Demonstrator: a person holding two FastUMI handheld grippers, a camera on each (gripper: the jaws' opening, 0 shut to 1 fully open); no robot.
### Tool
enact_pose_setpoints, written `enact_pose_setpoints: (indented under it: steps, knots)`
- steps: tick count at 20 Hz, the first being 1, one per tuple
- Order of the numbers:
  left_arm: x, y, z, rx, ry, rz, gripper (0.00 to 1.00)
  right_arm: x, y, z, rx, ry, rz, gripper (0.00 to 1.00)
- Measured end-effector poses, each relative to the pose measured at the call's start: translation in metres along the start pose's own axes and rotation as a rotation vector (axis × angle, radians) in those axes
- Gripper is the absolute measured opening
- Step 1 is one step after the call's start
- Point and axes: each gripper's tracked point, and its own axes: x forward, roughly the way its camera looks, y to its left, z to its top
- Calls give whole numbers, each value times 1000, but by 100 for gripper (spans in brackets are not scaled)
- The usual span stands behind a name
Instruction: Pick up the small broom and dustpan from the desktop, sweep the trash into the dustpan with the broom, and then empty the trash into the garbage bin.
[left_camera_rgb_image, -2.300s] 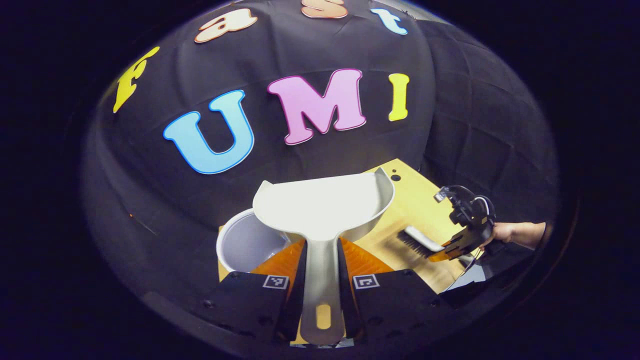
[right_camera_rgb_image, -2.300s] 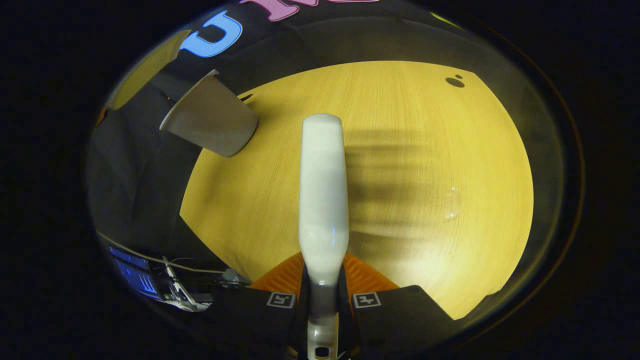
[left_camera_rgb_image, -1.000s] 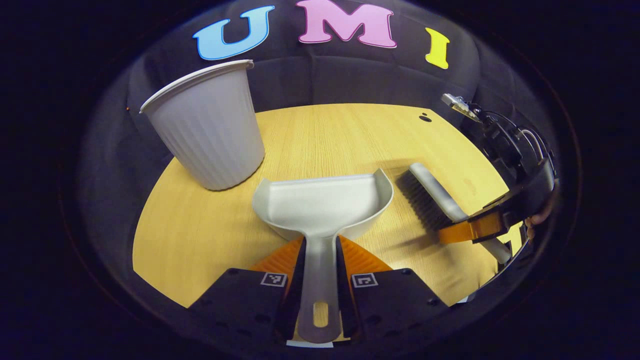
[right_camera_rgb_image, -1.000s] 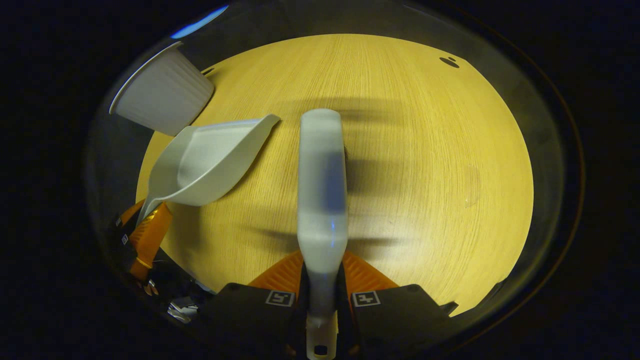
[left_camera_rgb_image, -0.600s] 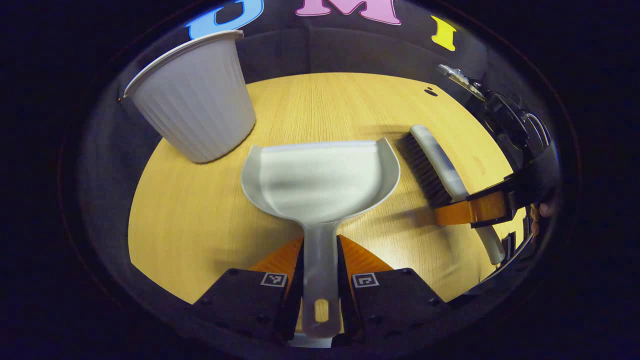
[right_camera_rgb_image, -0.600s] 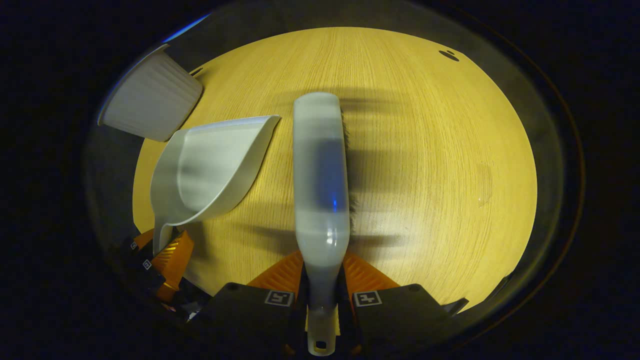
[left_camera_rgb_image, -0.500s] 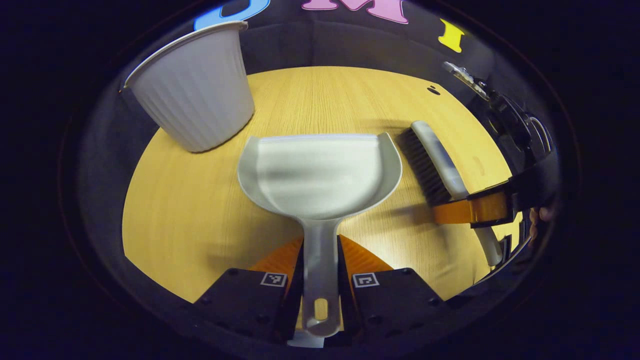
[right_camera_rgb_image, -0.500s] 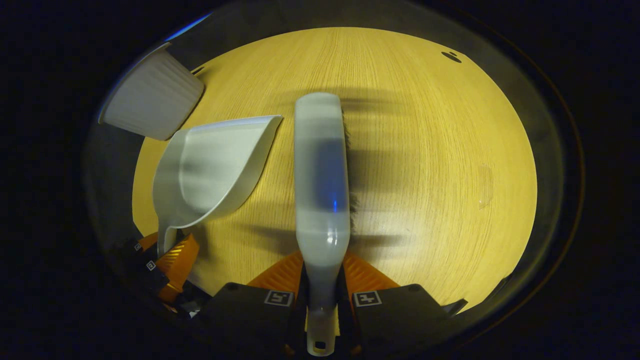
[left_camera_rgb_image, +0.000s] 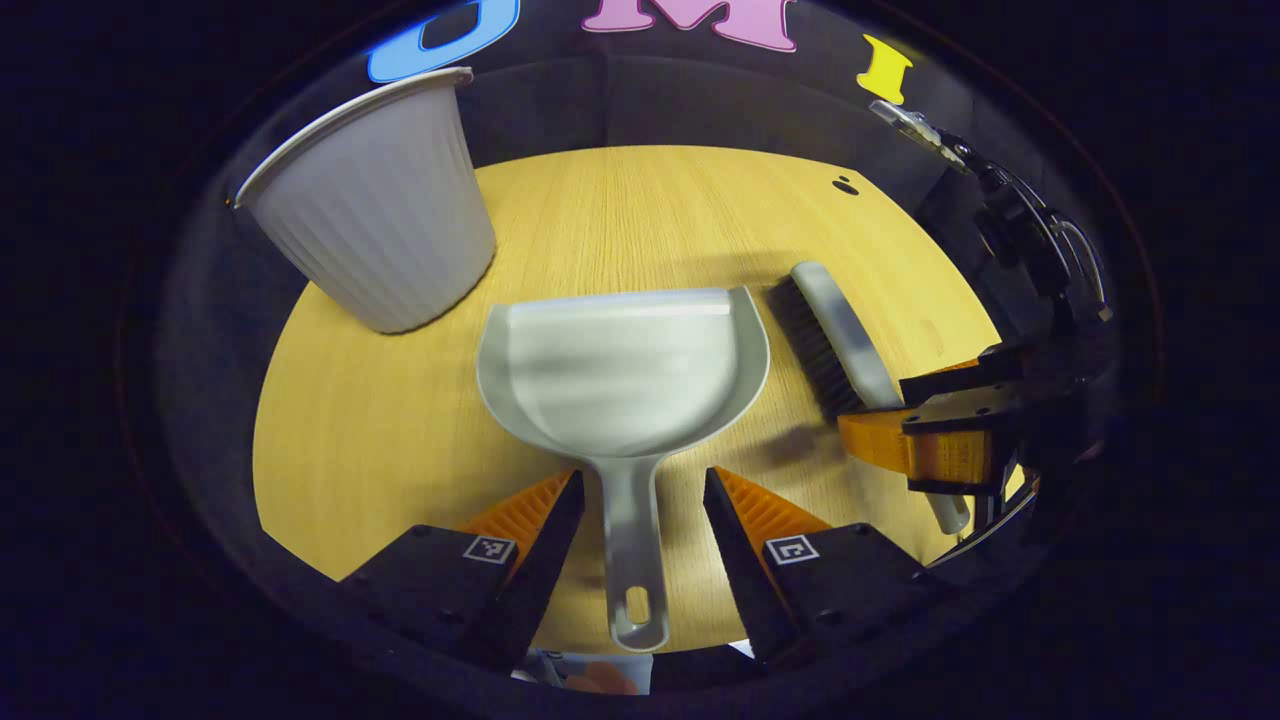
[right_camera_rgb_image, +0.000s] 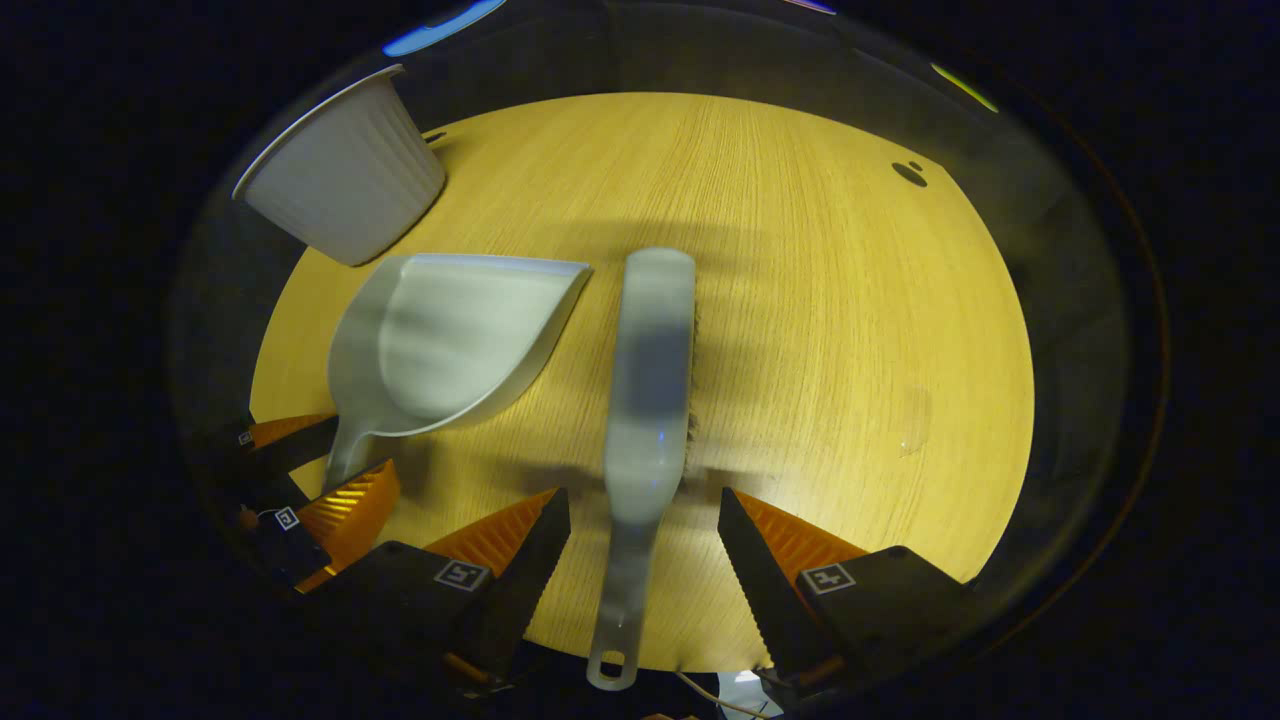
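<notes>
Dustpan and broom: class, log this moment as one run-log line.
left gripper: open, dustpan on desk | right gripper: open, broom on desk | bin: upright, beyond dustpan

A: How does the left claw (left_camera_rgb_image: 635, 497) stand?
B: Fingers spread wide, low over the bench (left_camera_rgb_image: 380, 440), gripping nothing.
A: And the right claw (right_camera_rgb_image: 640, 520)?
B: Likewise parted and pressing on nothing; in the left gripper view it sits off to the right.
</notes>
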Motion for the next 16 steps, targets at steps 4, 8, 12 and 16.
enact_pose_setpoints:
  steps: [4,8,12,16]
  knots:
    - [-51,-5,25,-19,-109,-18,73,-26,6,24,-4,-156,10,96]
    - [-110,-9,69,-70,-281,-58,73,-58,16,51,-50,-333,27,96]
    - [-184,-6,115,-77,-513,-87,73,-119,43,74,-87,-512,69,96]
    - [-271,7,152,-64,-776,-53,73,-214,75,107,-108,-828,116,95]
